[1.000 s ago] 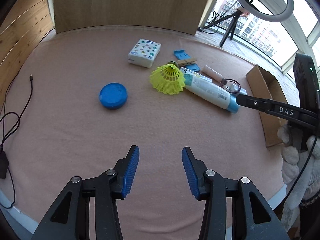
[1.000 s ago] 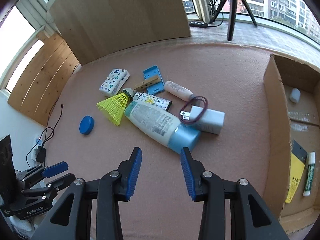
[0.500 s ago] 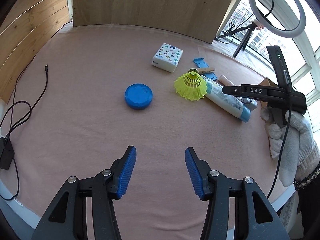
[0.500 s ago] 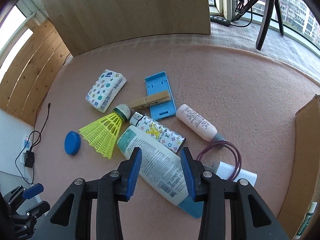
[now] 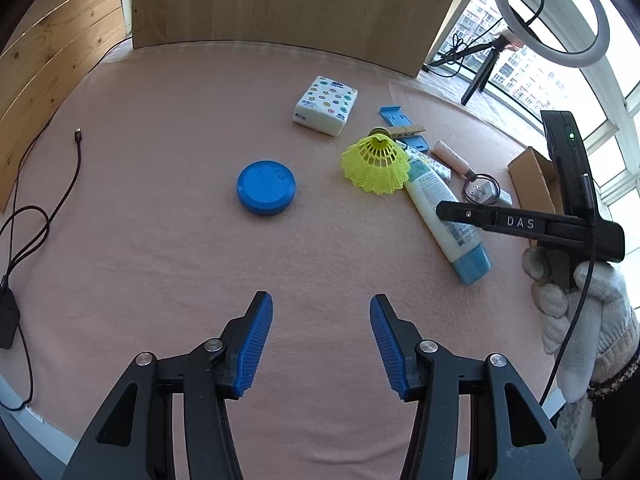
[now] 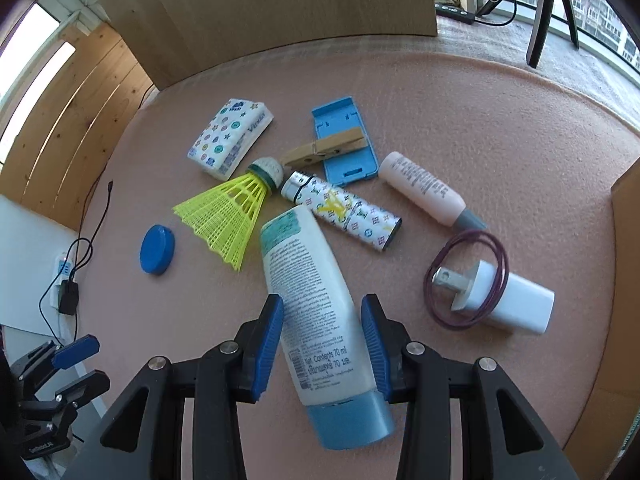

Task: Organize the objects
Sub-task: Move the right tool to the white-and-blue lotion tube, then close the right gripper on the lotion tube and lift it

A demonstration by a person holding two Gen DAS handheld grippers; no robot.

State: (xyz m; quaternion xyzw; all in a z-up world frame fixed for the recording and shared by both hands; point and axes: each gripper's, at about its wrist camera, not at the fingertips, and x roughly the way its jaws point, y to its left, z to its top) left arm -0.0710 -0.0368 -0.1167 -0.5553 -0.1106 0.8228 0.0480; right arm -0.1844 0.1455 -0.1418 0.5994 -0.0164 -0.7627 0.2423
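Observation:
A white tube with a blue cap lies on the pink cloth; it also shows in the left wrist view. My right gripper is open, its blue pads on either side of the tube's lower body, not closed on it. Beside the tube lie a yellow shuttlecock, a patterned lighter, a pink bottle, a white charger with a purple band, a clothespin on a blue case, a tissue pack and a blue lid. My left gripper is open and empty over bare cloth.
A cardboard box stands at the right edge; its wall shows in the right wrist view. Black cables lie at the left. A wooden board stands at the back, with a ring light on a tripod behind.
My right gripper has moved forward and down until its open pads straddle the white tube. My left gripper has shifted a little and stays open.

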